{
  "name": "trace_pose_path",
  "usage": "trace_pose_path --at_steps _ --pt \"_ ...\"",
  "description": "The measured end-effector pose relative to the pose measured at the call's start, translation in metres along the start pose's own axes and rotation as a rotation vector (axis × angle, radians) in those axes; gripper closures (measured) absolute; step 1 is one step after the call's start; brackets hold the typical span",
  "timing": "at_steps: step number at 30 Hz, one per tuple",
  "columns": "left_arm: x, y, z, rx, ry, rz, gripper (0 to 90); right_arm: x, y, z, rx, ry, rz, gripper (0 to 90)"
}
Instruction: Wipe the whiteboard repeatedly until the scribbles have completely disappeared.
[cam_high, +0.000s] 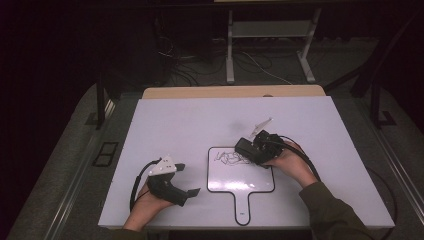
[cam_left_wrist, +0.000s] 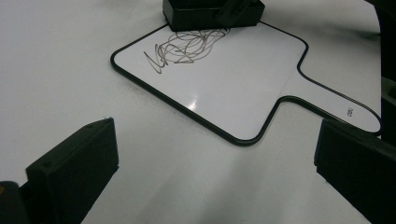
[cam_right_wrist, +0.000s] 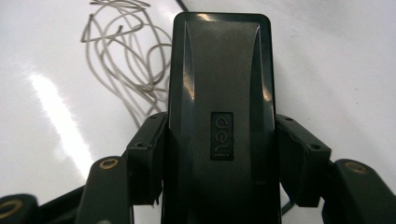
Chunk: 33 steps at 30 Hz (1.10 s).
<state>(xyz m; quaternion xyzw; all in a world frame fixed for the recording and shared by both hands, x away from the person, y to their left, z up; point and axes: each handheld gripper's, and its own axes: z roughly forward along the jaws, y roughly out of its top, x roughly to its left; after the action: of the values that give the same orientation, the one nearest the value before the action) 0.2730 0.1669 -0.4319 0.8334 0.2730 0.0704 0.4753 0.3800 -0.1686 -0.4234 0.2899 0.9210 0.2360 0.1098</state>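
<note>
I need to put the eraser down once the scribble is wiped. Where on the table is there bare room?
Bare table lies behind the small whiteboard, up to the far edge, and right of the right tool toward the table's right edge. It is crowded over the scribble, where the eraser sits, and at the near left around the left tool.

A white table (cam_high: 190, 125) carries a paddle-shaped whiteboard (cam_high: 245, 182) near its front edge; the table's far strip looks wooden.
</note>
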Motion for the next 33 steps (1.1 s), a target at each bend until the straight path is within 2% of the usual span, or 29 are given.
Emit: trace_pose_path --at_steps 1,2,7,11,13,14,16,17,20,23,29,30,33 --pt "0.0 0.0 0.0 0.0 0.0 0.001 0.0 0.002 0.001 0.0 -0.002 0.006 0.01 38.9" --pt "0.0 0.0 0.0 0.0 0.0 0.001 0.0 0.004 0.001 0.0 0.002 0.012 -0.008 38.9" --pt "-0.001 0.0 0.001 0.0 -0.002 0.001 0.0 0.011 0.004 0.001 0.004 0.02 -0.021 38.9" --pt "0.0 0.0 0.001 0.001 -0.002 0.005 0.0 0.011 0.005 0.001 0.005 0.022 -0.027 38.9" --pt "-0.001 0.0 0.0 0.0 -0.002 0.003 0.0 0.009 0.005 0.001 0.008 0.023 -0.017 38.9" --pt "-0.001 0.0 0.0 0.0 -0.001 0.001 0.0 0.005 0.004 0.001 0.011 0.004 -0.013 38.9" --pt "0.0 0.0 0.0 0.0 0.0 0.0 0.0 0.003 0.004 0.0 0.016 -0.005 -0.007 38.9" --pt "0.0 0.0 0.0 0.0 -0.001 0.0 0.0 -0.001 0.003 0.0 0.014 -0.023 0.01 38.9" --pt "-0.001 0.0 0.001 0.0 -0.002 0.001 0.0 -0.006 0.001 0.0 0.015 -0.03 0.018 38.9" --pt "0.0 0.0 0.0 0.0 -0.001 -0.001 0.0 -0.014 -0.001 -0.001 0.02 -0.043 0.05 38.9" --pt "-0.001 0.0 0.001 0.001 -0.001 0.001 0.0 -0.021 -0.002 -0.001 0.026 -0.069 0.065 38.9" --pt "-0.001 0.0 0.001 0.001 -0.001 0.001 0.0 -0.023 -0.001 0.0 0.028 -0.089 0.068 38.9" --pt "-0.001 0.0 0.001 0.001 0.0 0.0 0.0 -0.025 0.0 0.0 0.032 -0.085 0.071 38.9"
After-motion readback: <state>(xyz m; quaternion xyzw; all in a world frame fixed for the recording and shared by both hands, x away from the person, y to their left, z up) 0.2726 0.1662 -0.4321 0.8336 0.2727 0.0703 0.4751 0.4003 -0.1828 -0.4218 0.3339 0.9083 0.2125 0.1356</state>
